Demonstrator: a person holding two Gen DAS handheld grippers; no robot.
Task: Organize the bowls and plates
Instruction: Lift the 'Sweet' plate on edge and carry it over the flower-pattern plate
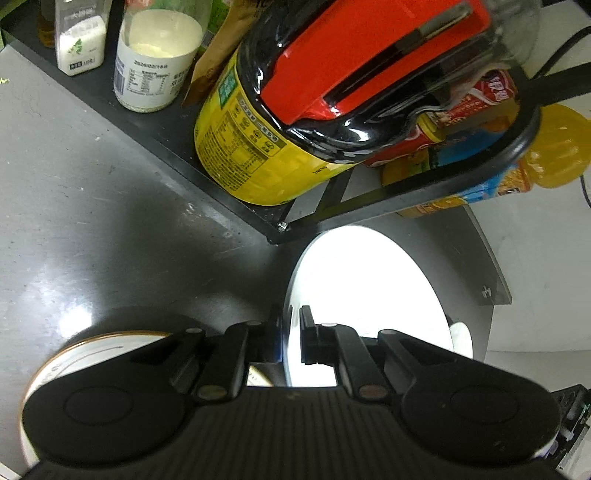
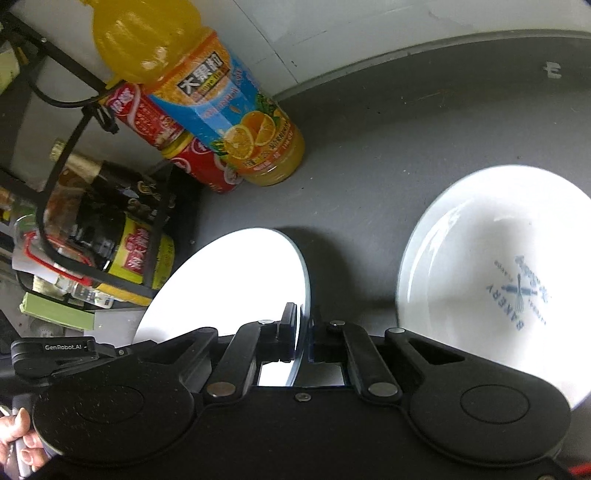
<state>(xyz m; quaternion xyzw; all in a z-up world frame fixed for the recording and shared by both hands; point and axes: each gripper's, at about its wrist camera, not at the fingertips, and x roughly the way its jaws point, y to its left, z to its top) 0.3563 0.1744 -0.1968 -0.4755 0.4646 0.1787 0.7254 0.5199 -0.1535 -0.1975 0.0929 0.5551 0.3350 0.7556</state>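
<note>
A plain white plate (image 1: 369, 291) is tilted up off the grey counter. My left gripper (image 1: 291, 334) is shut on its left rim in the left wrist view. In the right wrist view the same-looking white plate (image 2: 236, 284) has its right rim pinched in my shut right gripper (image 2: 304, 332). A white bowl (image 2: 498, 280) with a blue BAKERY print sits on the counter to the right of that plate. A gold-rimmed white bowl (image 1: 74, 356) lies at lower left under the left gripper's body, mostly hidden.
A black wire rack (image 1: 207, 173) holds a yellow-labelled jar (image 1: 251, 147), a white powder jar (image 1: 155, 62) and bottles. An orange juice bottle (image 2: 221, 110) and a red can (image 2: 199, 162) stand beside the rack. A hand (image 2: 18, 439) shows at lower left. The white wall (image 2: 369, 29) lies behind.
</note>
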